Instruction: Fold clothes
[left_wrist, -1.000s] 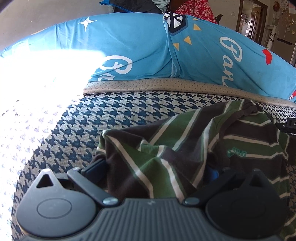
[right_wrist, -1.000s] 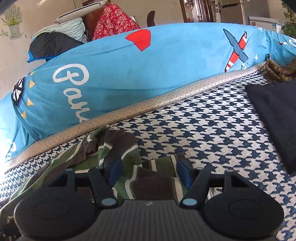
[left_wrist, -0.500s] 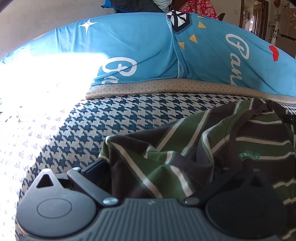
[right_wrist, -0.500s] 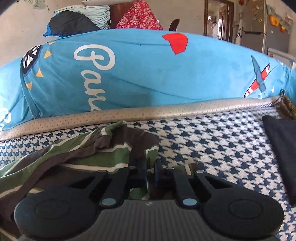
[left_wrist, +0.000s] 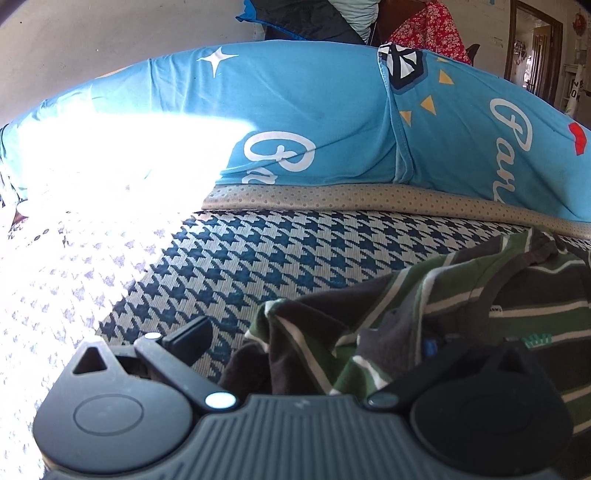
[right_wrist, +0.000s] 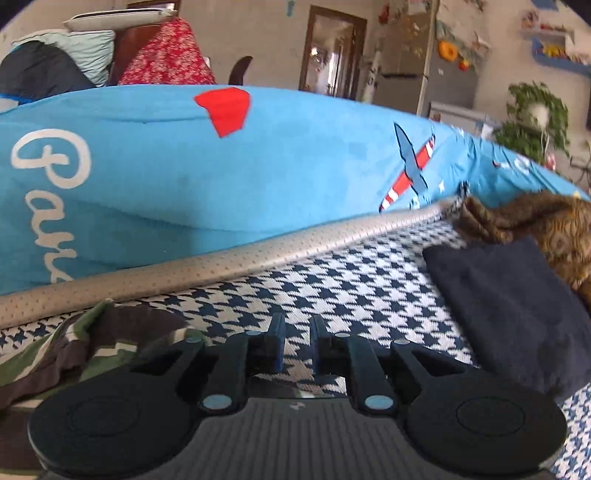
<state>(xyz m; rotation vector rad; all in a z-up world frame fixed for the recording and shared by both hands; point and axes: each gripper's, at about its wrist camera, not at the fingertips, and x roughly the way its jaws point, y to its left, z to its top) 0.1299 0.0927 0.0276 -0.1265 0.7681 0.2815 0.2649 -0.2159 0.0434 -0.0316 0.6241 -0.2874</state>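
While the left claw (left_wrist: 314, 343) sits low over the blue-and-white houndstooth woven mat (left_wrist: 280, 254), its jaws are spread wide. One finger (left_wrist: 188, 334) is out in the clear on the mat; the other is mostly buried under cloth, with only a bit of blue pad peeking through. The crumpled green, brown and white striped shirt (left_wrist: 424, 325) is bunched up between the jaws and spills off to the right of that claw, so it's lying in the gap and isn't pinched.

The right claw (right_wrist: 297, 341) is also low and roughly level, fingers (right_wrist: 276, 343) drawn in close with just a narrow slit between them. Nothing is in that slit, only bare mat showing through, so it's nearly closed on nothing. The same striped shirt (right_wrist: 85, 343) is down to the left of this claw, just beside its left arm, rumpled on the mat.

Straight ahead of both claws runs a beige dotted edge strip (right_wrist: 221, 262), and behind it a big sky-blue cushion with white script lettering, a red patch and a plane print (right_wrist: 184, 173). To the right of the right claw there's a folded dark navy cloth (right_wrist: 506, 306) lying flat, and past that a brown mottled fabric heap (right_wrist: 535, 225) touching its far edge. Strong sunlight blows out the mat to the left of the left claw.
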